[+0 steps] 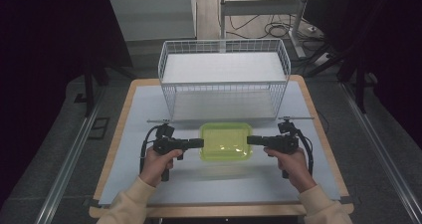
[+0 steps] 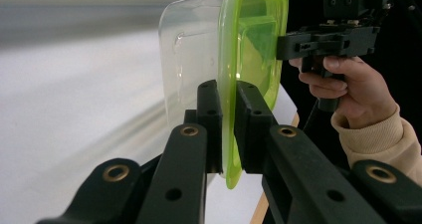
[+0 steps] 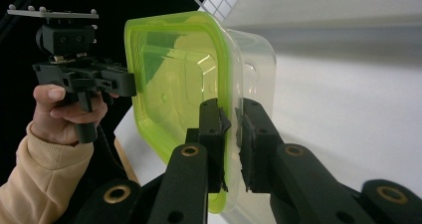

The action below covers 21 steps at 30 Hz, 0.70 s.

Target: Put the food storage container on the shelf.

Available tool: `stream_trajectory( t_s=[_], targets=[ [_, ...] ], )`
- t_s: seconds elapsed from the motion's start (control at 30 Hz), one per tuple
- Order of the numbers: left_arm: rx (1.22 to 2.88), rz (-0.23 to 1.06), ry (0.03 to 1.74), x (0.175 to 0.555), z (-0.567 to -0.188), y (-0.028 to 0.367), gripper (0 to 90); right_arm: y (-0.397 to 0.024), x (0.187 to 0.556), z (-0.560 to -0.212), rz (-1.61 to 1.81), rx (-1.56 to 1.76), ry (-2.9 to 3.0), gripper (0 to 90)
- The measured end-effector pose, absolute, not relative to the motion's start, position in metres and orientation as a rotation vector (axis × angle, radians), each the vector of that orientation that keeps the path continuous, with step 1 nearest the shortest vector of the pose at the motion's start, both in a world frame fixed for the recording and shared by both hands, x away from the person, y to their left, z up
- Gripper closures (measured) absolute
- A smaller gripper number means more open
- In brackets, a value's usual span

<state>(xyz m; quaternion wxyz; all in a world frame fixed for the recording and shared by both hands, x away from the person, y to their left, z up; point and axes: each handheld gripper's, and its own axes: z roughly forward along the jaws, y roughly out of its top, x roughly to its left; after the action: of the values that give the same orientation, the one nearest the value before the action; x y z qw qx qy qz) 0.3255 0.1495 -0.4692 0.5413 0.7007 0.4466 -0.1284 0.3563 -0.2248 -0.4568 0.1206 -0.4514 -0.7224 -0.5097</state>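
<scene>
— While both grippers pinch its green rim, I've got the lidded container (image 1: pixel 225 141) level above the table (image 1: pixel 318 184), in front of the wire basket (image 1: pixel 224 77).
— Grip state?
— Left gripper (image 1: pixel 199 144) clamped on the left edge, right gripper (image 1: pixel 250 140) clamped on the right.
— Which step?
— Carrying, I'd say. Next I need both hands travelling together, rim cleared, no tilting.

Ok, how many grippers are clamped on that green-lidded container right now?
2. The left gripper is shut on the container at its left rim, and the right gripper is shut on its right rim, in front of the wire basket.
</scene>
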Motion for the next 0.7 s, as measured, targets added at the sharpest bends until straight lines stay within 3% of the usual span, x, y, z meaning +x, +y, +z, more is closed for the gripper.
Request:
stream_trajectory(
  t_s=[0.7],
  targets=[
    [1.671, -0.223, 0.989, 0.341, -0.417, 0.153, 83.2, -0.220, 0.368, -0.404, -1.579, -1.288, -2.172, 81.4]
  ],
)
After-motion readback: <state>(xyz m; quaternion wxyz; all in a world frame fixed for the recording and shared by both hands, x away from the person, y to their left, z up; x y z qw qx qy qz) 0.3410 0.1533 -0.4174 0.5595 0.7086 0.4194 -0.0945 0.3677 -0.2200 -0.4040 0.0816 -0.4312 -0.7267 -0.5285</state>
